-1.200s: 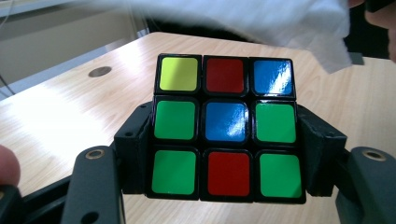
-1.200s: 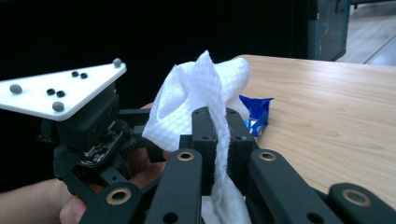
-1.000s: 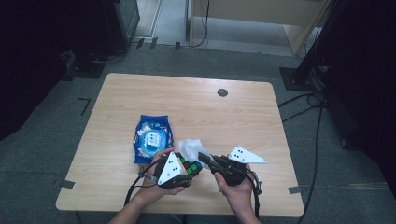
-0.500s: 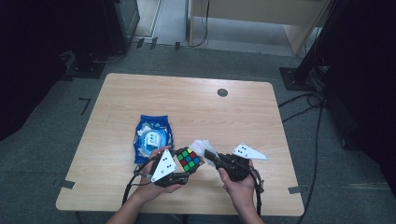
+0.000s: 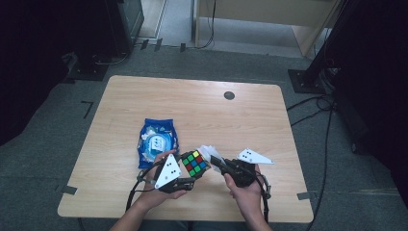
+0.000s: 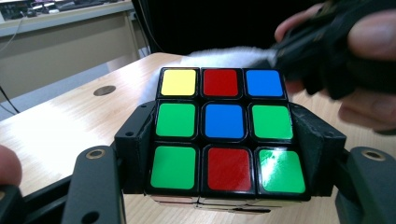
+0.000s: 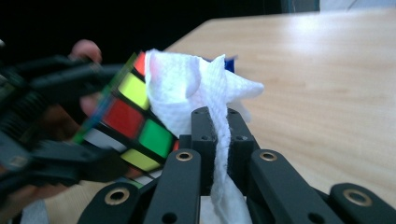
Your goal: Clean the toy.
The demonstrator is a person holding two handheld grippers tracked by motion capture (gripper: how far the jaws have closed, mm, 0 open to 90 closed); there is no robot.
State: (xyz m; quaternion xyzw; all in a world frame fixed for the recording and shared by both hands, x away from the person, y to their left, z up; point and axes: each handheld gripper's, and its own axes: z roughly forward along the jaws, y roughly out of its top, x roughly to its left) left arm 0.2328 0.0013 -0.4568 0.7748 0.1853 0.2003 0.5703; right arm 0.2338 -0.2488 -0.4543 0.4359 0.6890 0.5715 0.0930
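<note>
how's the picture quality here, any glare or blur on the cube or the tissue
Left gripper view: the cube is sharp, with a white glare patch on its lower right green tile; the right gripper behind is blurred. Right gripper view: the tissue is bright, nearly washed out, the cube soft. High view: evenly lit tabletop, dark surroundings.

The cube (image 6: 223, 128) shows yellow, red, blue – green, blue, green – green, red, green squares in black borders. The tissue (image 7: 196, 88) is white; the packet (image 5: 155, 142) is blue – the table (image 5: 202, 108) pale wood-grain.

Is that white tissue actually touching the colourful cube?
Touching. In the right gripper view the tissue, pinched in the right gripper, lies against the cube face.
</note>
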